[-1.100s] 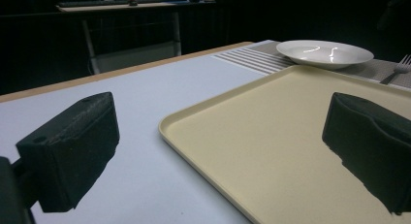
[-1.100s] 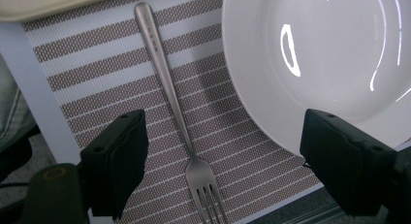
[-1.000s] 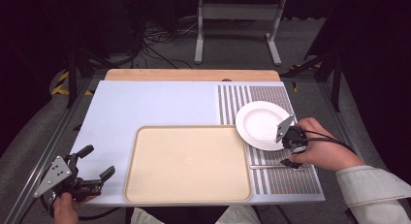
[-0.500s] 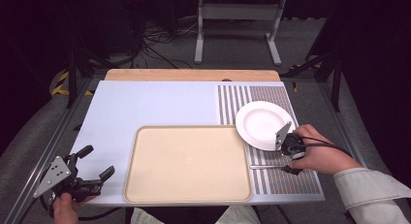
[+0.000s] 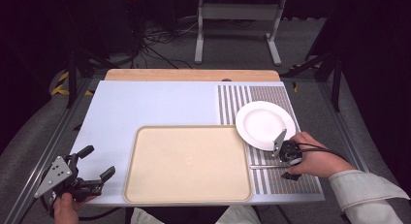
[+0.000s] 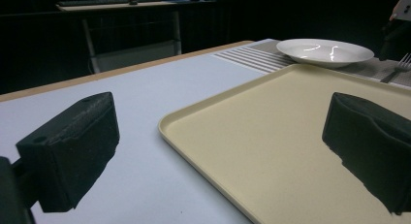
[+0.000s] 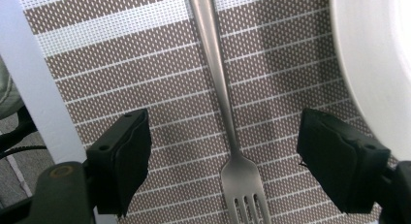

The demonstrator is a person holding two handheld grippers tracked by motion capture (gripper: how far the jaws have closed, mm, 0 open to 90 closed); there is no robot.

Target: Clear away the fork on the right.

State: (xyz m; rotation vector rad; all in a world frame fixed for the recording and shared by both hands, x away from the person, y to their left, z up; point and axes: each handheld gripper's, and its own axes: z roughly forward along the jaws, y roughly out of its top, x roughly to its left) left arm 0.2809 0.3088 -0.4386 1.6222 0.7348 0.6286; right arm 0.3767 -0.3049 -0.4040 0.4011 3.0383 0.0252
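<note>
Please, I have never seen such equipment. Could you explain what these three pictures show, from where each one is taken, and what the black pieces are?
There is no robot here. A person sits at a table and holds a hand tool with two black jaws in each hand. The high view looks down from above: the left gripper hovers open at the table's near left corner, and the right gripper is lowered over a striped placemat.

The other two pictures come from small cameras mounted on the tools, so the black blocks at their bottom edges are the tools' own jaws.

On the table lie a beige tray, a white plate on the placemat, and a metal fork beside the plate. In the right gripper view the jaws stand open on either side of the fork. Nothing is held.
</note>
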